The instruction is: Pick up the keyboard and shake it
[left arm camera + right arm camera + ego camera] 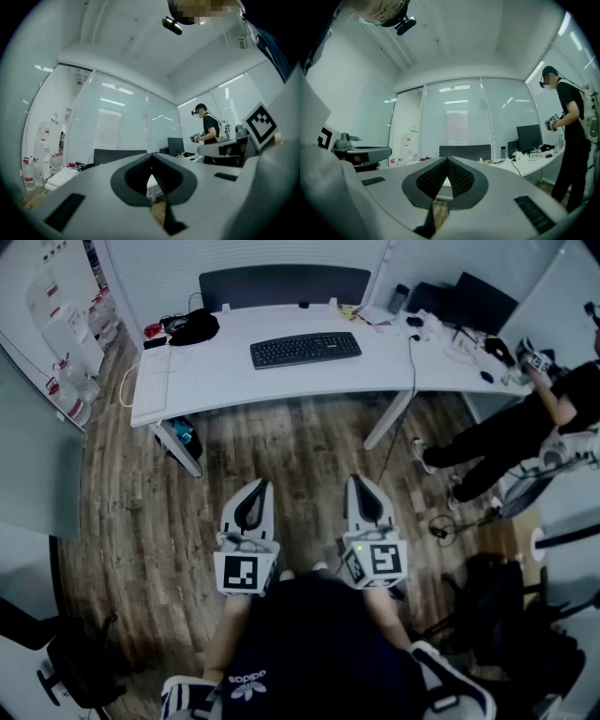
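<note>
A black keyboard (306, 349) lies on the white desk (225, 381) at the far side of the room, well ahead of both grippers. My left gripper (255, 486) and my right gripper (360, 481) are held side by side close to my body, above the wooden floor, pointing level toward the desk. Both are shut with nothing between the jaws. In the left gripper view the left gripper (151, 157) has its jaws closed tip to tip; the right gripper (446, 160) looks the same in its own view. The keyboard is hidden behind the jaws in both gripper views.
A black bag (194, 328) and cables lie on the desk's left end, a dark chair (284, 284) behind it. To the right, another person (525, 432) stands at a second desk with a monitor (478, 298). An office chair (70, 662) sits at lower left.
</note>
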{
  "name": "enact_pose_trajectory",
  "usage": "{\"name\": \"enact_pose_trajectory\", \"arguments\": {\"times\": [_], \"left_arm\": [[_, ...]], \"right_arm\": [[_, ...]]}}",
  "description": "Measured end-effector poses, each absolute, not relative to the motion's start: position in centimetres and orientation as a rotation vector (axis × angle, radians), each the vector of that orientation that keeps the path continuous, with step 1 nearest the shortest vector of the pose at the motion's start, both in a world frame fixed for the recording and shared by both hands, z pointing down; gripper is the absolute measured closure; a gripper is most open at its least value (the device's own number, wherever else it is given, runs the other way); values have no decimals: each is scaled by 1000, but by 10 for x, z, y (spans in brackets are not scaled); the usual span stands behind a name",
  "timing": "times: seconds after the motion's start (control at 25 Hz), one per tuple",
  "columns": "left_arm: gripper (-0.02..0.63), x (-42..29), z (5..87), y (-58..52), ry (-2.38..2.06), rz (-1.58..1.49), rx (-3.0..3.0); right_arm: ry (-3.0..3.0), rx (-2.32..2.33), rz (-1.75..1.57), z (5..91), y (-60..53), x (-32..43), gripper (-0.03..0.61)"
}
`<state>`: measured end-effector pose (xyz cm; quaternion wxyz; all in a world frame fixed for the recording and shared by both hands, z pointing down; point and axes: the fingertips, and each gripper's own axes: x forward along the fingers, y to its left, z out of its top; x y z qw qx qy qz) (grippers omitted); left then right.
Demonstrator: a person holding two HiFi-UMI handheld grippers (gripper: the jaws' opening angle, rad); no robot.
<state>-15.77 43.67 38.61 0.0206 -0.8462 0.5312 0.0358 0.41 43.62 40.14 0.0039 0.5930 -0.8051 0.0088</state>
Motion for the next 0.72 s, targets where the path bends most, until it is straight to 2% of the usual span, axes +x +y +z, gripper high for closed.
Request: {"name": "enact_pose_trajectory", "arguments": {"times": [0.72], "left_arm": [[611,-152,381,441,1617,142,-2646]], "right_arm": [[-2556,1831,2,397,443,10,573]]}}
